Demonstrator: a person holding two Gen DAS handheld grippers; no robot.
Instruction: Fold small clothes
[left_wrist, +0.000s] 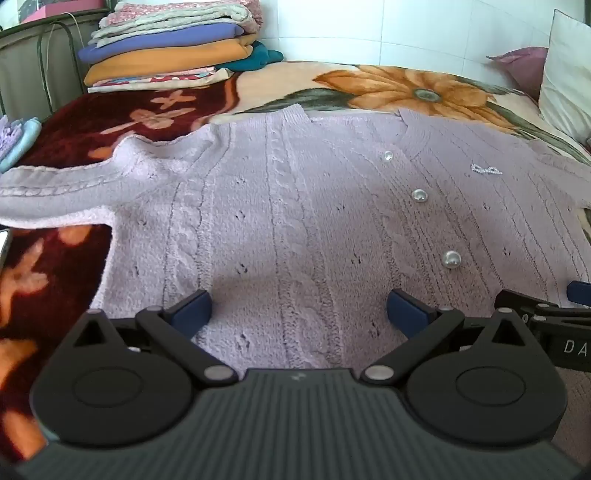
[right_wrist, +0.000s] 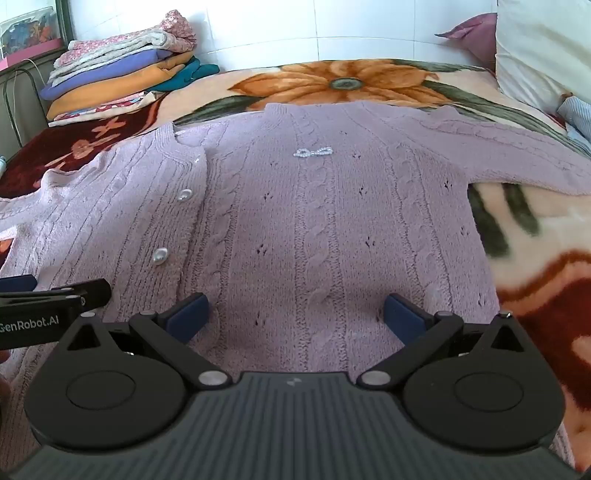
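Left gripper (left_wrist: 299, 308) tilted downward, jaws spread wide, nothing between its blue pads (left_wrist: 192, 312), right gripper (right_wrist: 293, 314) just beside it at a like downward tilt, jaws equally wide and empty, the two side by side, not touching

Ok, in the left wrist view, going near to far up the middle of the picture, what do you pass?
Left gripper, jaws open → lilac cardigan lying flat → orange flower on the blanket → white tiled wall.
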